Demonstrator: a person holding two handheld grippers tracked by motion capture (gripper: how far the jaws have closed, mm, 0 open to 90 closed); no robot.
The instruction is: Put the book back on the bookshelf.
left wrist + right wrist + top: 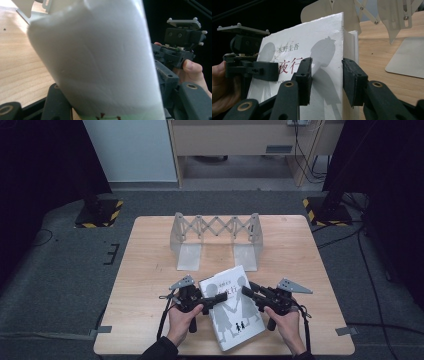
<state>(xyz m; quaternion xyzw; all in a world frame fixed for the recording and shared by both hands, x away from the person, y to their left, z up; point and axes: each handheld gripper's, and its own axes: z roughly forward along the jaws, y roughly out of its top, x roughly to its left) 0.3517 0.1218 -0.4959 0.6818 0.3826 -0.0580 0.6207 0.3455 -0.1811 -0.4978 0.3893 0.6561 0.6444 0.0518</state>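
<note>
A white book [232,315] with grey silhouettes of two children on its cover lies tilted near the table's front edge, between my two grippers. My left gripper [221,299] reaches in from the book's left side. In the left gripper view the book [100,62] spans the whole gap between the jaws of my left gripper [112,92], which looks shut on it. My right gripper [246,291] meets the book's right edge. In the right gripper view my right gripper [327,75] straddles that edge of the book [317,50], with bare cover showing inside the left pad.
A grey metal extending book rack [216,240] with two flat feet stands behind the book at mid-table. The wooden table [150,285] is bare to the left and right of my hands. Two stand bases with yellow-black tape [98,213] sit on the floor beyond the far corners.
</note>
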